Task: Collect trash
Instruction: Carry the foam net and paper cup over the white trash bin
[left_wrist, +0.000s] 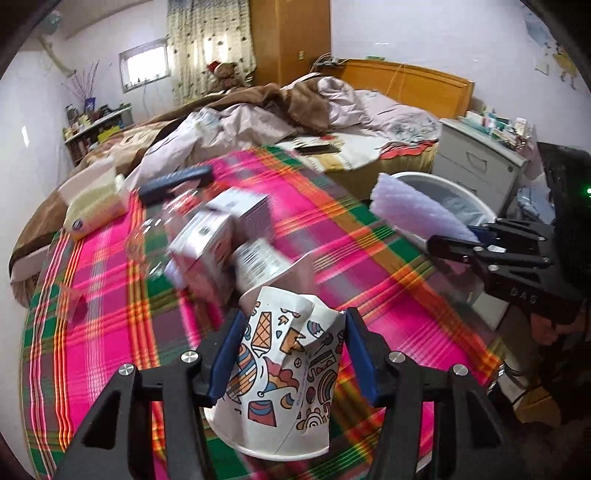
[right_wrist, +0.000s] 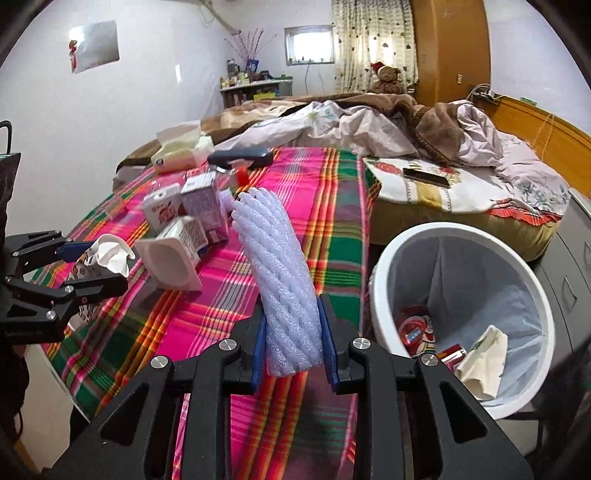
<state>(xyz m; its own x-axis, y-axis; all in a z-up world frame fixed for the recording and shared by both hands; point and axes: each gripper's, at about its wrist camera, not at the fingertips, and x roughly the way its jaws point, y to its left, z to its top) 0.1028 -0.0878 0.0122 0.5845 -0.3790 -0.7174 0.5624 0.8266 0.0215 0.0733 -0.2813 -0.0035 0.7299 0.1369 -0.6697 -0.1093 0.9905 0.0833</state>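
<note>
My left gripper (left_wrist: 295, 318) is shut on a crumpled paper cup (left_wrist: 284, 373) printed with colourful doodles, held just above the plaid tablecloth (left_wrist: 369, 240). In the right wrist view that cup (right_wrist: 88, 267) has a white tissue (right_wrist: 112, 253) stuffed in its mouth. My right gripper (right_wrist: 291, 306) is shut on a white foam net sleeve (right_wrist: 280, 258) that stands up between the pads. A white bin (right_wrist: 373, 295) with a pale liner sits beside the table to the right, holding a red wrapper and crumpled paper. From the left wrist view, the right gripper (left_wrist: 476, 240) holds the foam sleeve (left_wrist: 413, 210) near the bin (left_wrist: 448, 183).
Two small cartons (right_wrist: 205, 206) and a tipped yoghurt pot (right_wrist: 173, 258) lie on the cloth. Behind them are a tissue pack (right_wrist: 181, 151) and a dark handle-shaped object (right_wrist: 240, 157). A bed with rumpled covers (right_wrist: 369, 125) and a phone (right_wrist: 424, 177) lies beyond; a grey nightstand (left_wrist: 476, 162) stands behind the bin.
</note>
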